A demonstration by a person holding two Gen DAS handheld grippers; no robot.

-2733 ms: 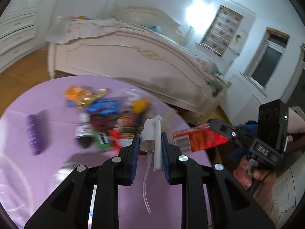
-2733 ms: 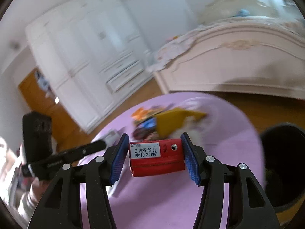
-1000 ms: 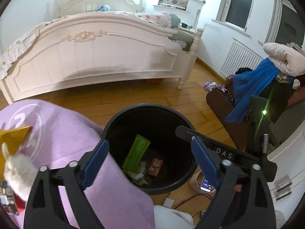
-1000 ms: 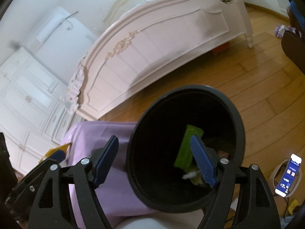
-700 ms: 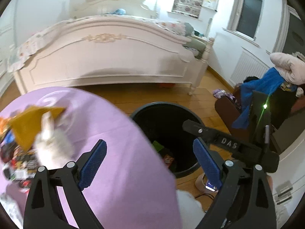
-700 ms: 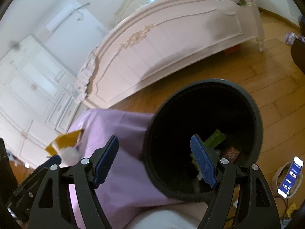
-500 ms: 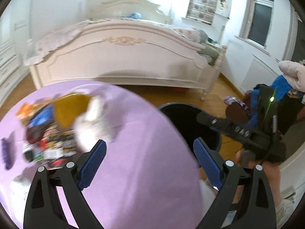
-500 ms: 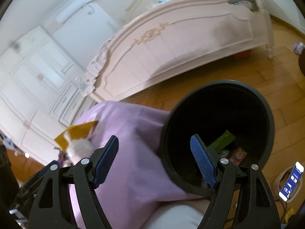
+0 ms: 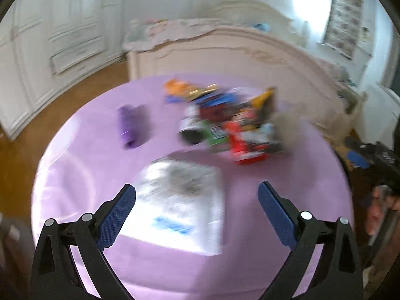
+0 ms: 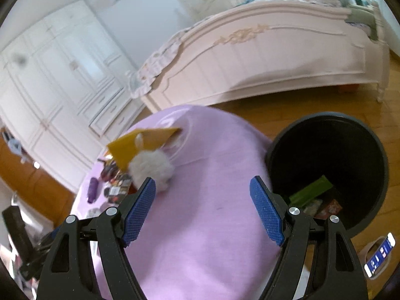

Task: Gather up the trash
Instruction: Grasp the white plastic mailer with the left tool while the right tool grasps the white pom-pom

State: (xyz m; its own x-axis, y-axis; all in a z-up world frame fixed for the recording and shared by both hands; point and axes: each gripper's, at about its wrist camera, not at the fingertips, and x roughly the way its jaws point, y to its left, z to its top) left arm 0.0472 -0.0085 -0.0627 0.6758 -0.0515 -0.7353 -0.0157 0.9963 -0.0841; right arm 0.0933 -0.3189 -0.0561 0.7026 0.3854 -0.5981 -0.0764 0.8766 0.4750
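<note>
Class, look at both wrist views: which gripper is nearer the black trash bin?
Right. The right gripper hangs open beside the black trash bin; the left gripper faces the purple table, away from it.

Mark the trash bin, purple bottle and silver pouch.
trash bin (image 10: 375, 150): right wrist view, on its dark rim.
purple bottle (image 9: 128, 127): left wrist view, mid-body.
silver pouch (image 9: 180, 197): left wrist view, centre of its blurred face.

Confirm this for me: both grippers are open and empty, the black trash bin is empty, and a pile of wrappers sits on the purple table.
One thing is wrong: the black trash bin is not empty. The right wrist view shows a green wrapper and other packets at its bottom. The rest holds: the left gripper and right gripper are open and empty, and the pile of wrappers sits on the purple table.
</note>
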